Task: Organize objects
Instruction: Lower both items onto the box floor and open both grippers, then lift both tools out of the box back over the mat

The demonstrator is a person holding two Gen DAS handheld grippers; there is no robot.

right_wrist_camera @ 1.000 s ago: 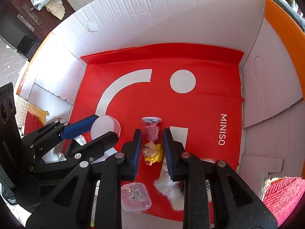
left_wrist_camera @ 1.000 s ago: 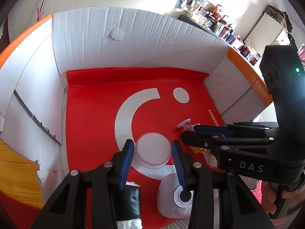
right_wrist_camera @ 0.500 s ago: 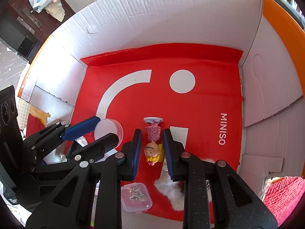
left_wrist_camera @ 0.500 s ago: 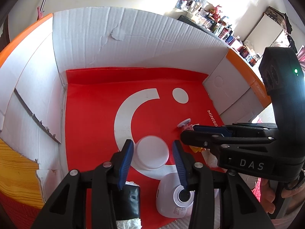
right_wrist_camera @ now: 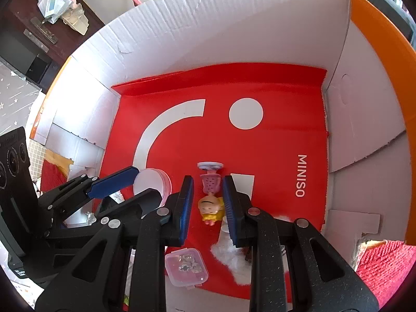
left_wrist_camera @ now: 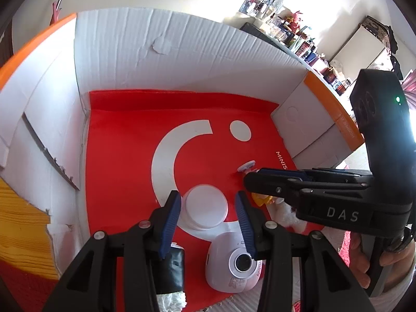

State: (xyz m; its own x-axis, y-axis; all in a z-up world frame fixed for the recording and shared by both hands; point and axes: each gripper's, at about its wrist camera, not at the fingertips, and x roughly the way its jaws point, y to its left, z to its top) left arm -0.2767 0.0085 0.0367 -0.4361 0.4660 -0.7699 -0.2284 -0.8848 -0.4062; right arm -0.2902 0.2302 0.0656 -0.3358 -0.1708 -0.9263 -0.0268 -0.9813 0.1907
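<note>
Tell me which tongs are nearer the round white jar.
Left. The left tongs straddle the round white jar; the right tongs sit beside it, around the little doll figure.

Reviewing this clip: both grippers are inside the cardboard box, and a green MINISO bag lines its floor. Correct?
Not quite: the MINISO bag lining the cardboard box is red, not green, as the right wrist view shows. Both the left gripper and right gripper are inside the box.

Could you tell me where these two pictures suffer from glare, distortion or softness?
Left wrist view: the window area is blown out white, and fisheye bends the box wall into a curve. Right wrist view: light is even with no glare, the box rim bows strongly, and the doll stays fairly sharp.
</note>
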